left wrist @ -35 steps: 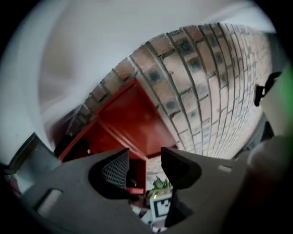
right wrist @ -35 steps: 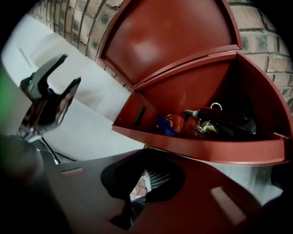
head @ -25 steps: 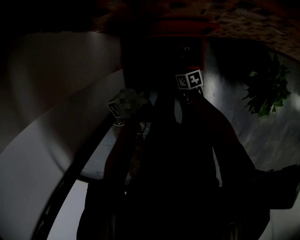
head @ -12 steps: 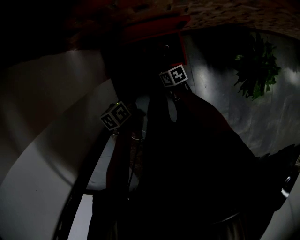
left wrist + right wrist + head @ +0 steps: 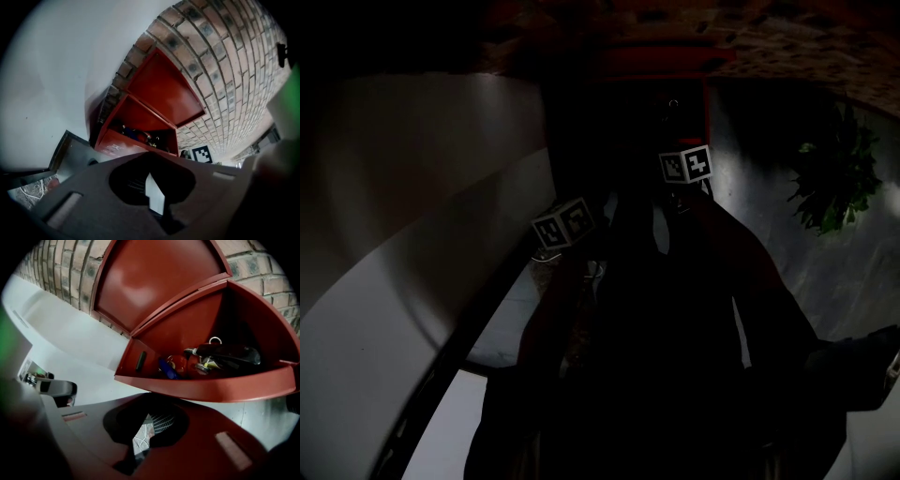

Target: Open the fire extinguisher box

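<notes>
- The red box (image 5: 201,387) is open, its lid (image 5: 159,282) up at 12 o'clock.
- Left gripper (image 5: 157,206): jaws clenched on nothing.
- Right gripper (image 5: 139,446): jaws clenched on nothing.

Red sheet-metal fire extinguisher box (image 5: 201,386), smoothly painted, and there's a soft sheen across its lid (image 5: 159,282). The brown brick wall (image 5: 234,70) looks rough and matt, with pale mortar joints. White plastered wall (image 5: 61,61): smooth, flat, no gloss. Grey stone-like floor (image 5: 741,178) catches a dull shine.
</notes>
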